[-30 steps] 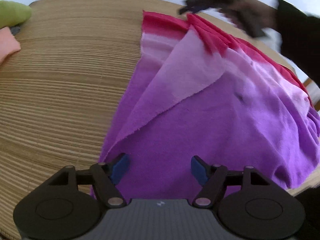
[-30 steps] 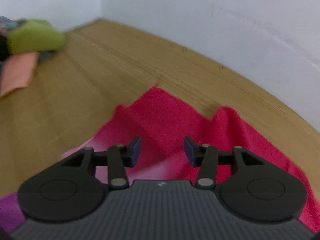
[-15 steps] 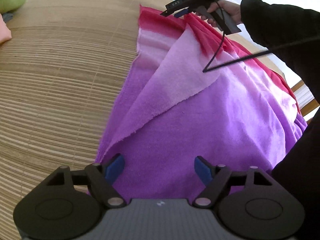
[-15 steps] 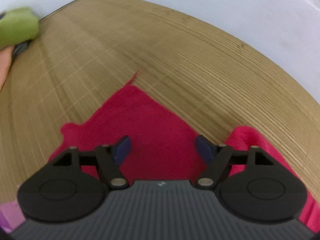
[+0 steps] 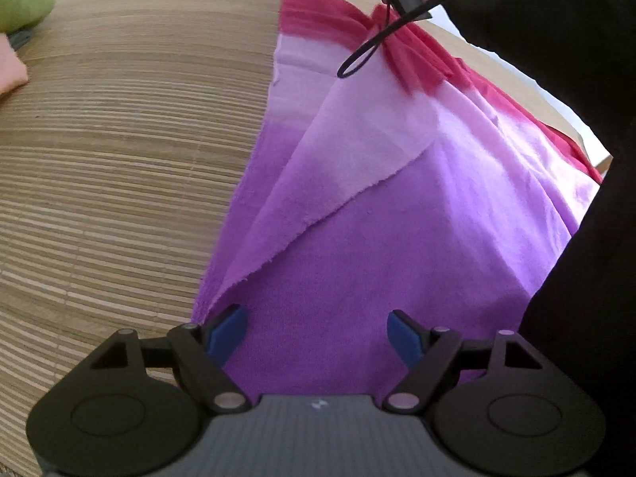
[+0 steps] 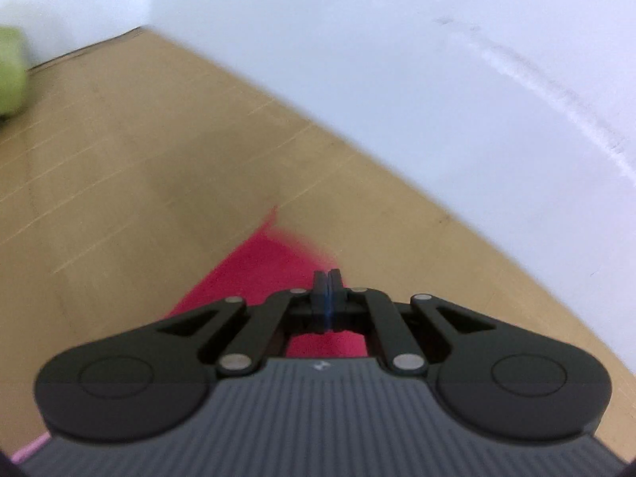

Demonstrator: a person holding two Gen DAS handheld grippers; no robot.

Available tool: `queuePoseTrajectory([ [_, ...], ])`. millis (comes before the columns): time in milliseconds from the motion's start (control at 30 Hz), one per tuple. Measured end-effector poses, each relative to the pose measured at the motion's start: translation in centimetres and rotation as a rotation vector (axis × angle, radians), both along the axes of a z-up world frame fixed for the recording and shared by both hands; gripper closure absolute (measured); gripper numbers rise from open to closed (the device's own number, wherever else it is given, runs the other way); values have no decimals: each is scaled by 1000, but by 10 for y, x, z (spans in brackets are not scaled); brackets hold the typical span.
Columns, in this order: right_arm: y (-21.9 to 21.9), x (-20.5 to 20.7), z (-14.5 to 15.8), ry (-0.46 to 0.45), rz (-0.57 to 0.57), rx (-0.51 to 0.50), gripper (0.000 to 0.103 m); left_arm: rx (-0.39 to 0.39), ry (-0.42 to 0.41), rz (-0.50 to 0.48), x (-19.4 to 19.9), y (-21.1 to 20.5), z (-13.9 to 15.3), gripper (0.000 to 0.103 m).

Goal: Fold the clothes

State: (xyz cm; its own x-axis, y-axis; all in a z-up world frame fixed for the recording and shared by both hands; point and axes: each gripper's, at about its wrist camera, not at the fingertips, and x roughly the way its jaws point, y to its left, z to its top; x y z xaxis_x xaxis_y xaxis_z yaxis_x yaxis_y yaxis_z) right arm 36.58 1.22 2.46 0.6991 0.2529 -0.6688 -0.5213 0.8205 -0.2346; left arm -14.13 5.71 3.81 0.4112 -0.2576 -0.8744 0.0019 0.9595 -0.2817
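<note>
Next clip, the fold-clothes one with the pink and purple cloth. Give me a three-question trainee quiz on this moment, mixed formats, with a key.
1. True or false: the left gripper is shut on the cloth.
2. Multiple choice: the right gripper has its pads together at which part of the cloth? A) the purple end B) the red end C) the pale pink middle
3. Fill in: at the far left of the bamboo tabletop lies a ____ coloured bundle beside an orange item.

Key: 1 false, its jaws stand wide apart over the purple end. 2 B. 3 green.
</note>
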Motion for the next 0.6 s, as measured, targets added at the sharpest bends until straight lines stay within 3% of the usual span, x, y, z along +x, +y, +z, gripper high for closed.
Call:
queuePoseTrajectory([
  [133, 3, 15, -10, -34, -47, -4, 99, 10, 10, 19, 1, 0, 0, 23],
  [333, -29, -6, 14, 68, -39, 158, 96, 36, 15, 22, 4, -5, 0, 23],
  [433, -83, -33, 46, 97, -80, 285, 86, 49, 6, 15, 3, -5, -1, 22],
  [500, -131, -58, 61, 138, -116, 398, 70, 55, -4, 6, 1, -6, -1, 22],
  [600, -200, -96, 55, 246, -184, 505, 58, 72, -19, -17, -1, -9, -2, 20],
])
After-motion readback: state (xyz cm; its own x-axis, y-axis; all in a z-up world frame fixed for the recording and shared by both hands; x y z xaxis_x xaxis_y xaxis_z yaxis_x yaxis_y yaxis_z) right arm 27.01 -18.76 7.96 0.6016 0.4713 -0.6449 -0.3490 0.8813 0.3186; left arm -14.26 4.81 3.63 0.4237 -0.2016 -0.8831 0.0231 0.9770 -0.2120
